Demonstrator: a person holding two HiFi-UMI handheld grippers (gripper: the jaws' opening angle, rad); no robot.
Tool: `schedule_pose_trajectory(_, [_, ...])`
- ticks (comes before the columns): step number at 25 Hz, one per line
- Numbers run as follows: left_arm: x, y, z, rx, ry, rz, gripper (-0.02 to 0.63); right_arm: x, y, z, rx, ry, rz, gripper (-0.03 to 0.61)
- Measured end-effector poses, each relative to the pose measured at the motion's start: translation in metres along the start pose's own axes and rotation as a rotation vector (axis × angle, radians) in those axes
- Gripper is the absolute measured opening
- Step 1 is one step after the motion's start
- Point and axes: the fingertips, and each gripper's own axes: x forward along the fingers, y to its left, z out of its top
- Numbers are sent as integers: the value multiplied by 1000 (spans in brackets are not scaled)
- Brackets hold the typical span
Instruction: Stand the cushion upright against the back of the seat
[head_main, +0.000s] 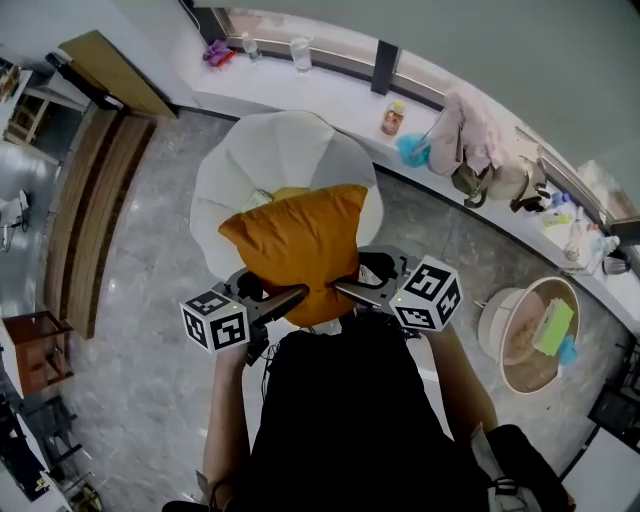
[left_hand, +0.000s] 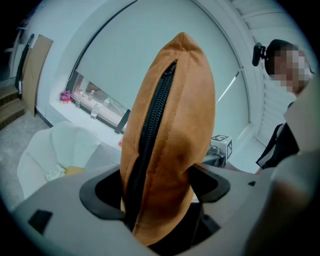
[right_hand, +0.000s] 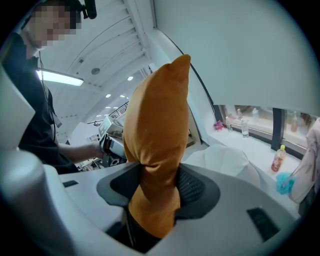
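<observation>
Here, an orange cushion (head_main: 295, 240) is held up on edge between two hand-held grippers, over the near side of a white shell seat (head_main: 275, 150). The left gripper (head_main: 292, 296) clamps the cushion's near-left corner beside its black zipper (left_hand: 150, 130). The right gripper (head_main: 345, 290) pinches the near-right corner, with fabric bunched between its pads. A window ledge (head_main: 330, 75) lies beyond.
</observation>
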Motion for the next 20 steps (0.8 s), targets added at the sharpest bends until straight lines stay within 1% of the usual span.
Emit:
schedule_pose_trajectory(5, [28, 12, 1, -62, 7, 60, 403, -5, -32, -5, 16, 53, 19, 222])
schedule_pose_trajectory(10, [41, 29, 3, -115, 10, 126, 403, 2, -55, -6, 21, 93, 37, 221])
schedule_pose_trajectory(12, [44, 36, 7, -114, 6, 140, 402, 7, -64, -4, 24, 99, 46, 221])
schedule_pose_trajectory(15, [45, 45, 13, -90, 10, 145, 402, 15, -72, -2, 33, 103, 67, 221])
schedule_pose_trajectory(20, [40, 63, 17, -63, 28, 127, 399, 34, -80, 0, 37, 128, 84, 221])
